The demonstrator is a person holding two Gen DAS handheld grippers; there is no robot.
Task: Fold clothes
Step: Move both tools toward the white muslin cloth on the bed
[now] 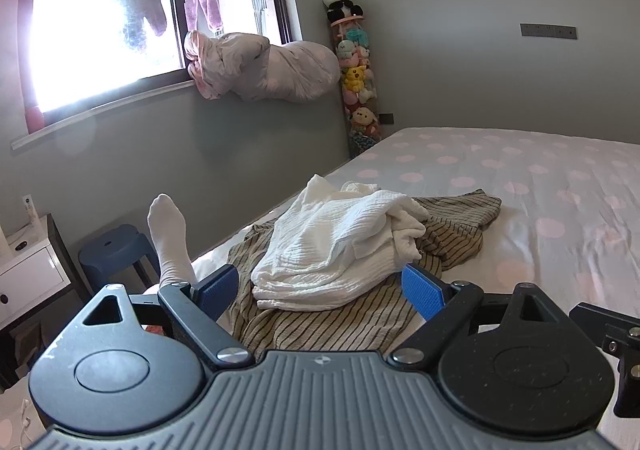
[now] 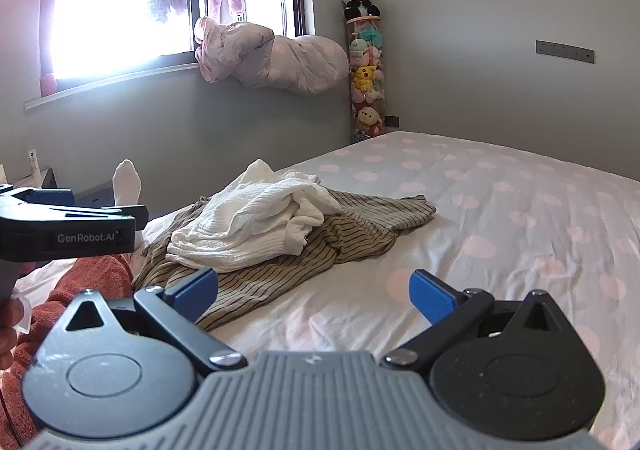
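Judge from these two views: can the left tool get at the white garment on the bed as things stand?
Probably yes. The left tool is open and points straight at the white garment, which lies on top of the striped garment with nothing over it or between it and the fingers.

Left gripper (image 1: pixel 322 292) fingers spread, right gripper (image 2: pixel 314 296) fingers spread

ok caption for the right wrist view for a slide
Open right gripper hovers near a white garment piled on a striped one.
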